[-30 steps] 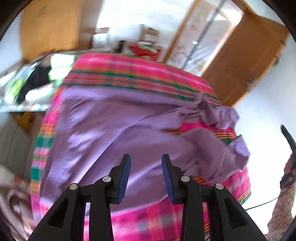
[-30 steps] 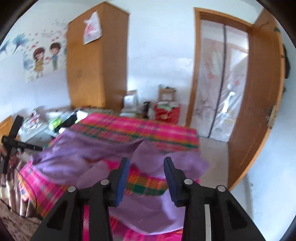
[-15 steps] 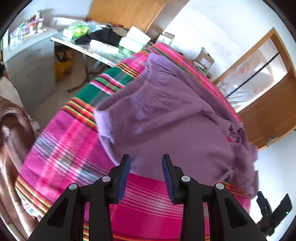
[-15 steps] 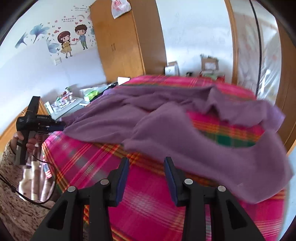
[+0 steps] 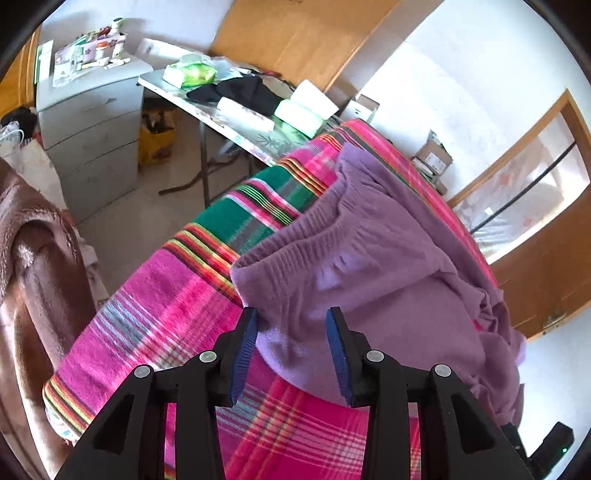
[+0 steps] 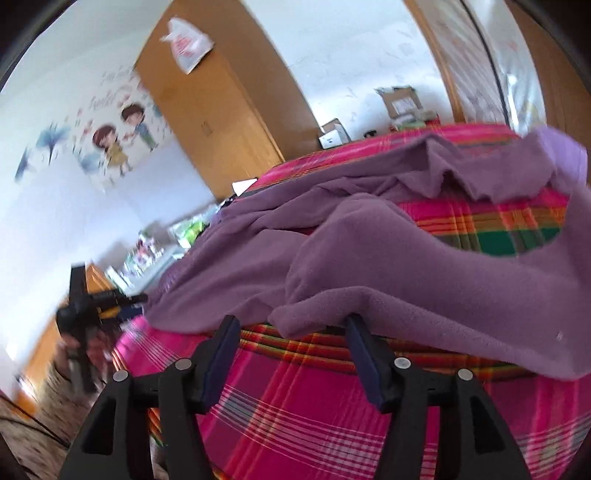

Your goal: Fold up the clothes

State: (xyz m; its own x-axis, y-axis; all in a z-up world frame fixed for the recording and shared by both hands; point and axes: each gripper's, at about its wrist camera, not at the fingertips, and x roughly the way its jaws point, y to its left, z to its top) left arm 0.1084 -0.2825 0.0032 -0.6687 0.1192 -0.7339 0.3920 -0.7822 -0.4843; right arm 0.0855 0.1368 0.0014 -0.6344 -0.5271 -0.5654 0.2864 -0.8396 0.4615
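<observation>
The garment (image 5: pixel 376 266) lies spread on the bed cover (image 5: pixel 155 317) — its waistband end toward the table (image 5: pixel 236 125). The drawer unit (image 5: pixel 92 122) stands left of the table — the wardrobe (image 5: pixel 306 33) behind it.

Purple fleece garment (image 5: pixel 388 266), rumpled, spread across plaid bed
</observation>
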